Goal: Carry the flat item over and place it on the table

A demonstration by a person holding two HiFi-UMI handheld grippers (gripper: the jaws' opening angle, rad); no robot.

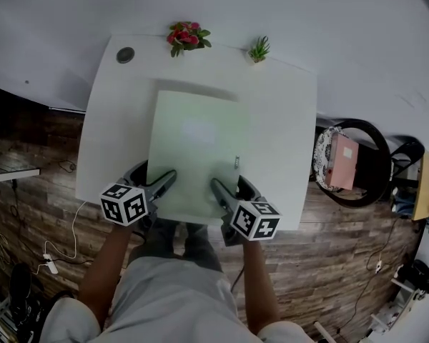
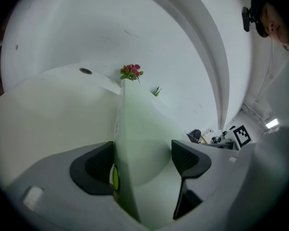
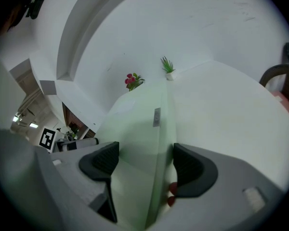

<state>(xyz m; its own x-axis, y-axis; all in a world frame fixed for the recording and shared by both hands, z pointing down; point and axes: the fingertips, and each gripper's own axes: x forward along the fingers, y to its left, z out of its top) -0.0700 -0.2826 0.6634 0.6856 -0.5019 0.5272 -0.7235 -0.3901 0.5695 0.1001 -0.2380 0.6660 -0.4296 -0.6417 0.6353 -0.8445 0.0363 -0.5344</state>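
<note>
A pale green flat board (image 1: 196, 156) hangs level just above the white table (image 1: 279, 120) and throws a shadow past its far edge. Both grippers hold its near edge. My left gripper (image 1: 157, 176) is shut on the near left corner, my right gripper (image 1: 227, 184) on the near right part. In the left gripper view the board (image 2: 144, 143) runs edge-on between the jaws of the left gripper (image 2: 142, 160) and lies against the left pad. The right gripper view shows the board (image 3: 135, 134) the same way in the right gripper (image 3: 145, 165), against the right pad.
Red flowers (image 1: 188, 36) and a small green plant (image 1: 259, 48) stand at the table's far edge, a round dark cap (image 1: 125, 54) at its far left corner. A black chair (image 1: 361, 164) with a pink item stands to the right. Cables (image 1: 50, 263) lie on the wooden floor, left.
</note>
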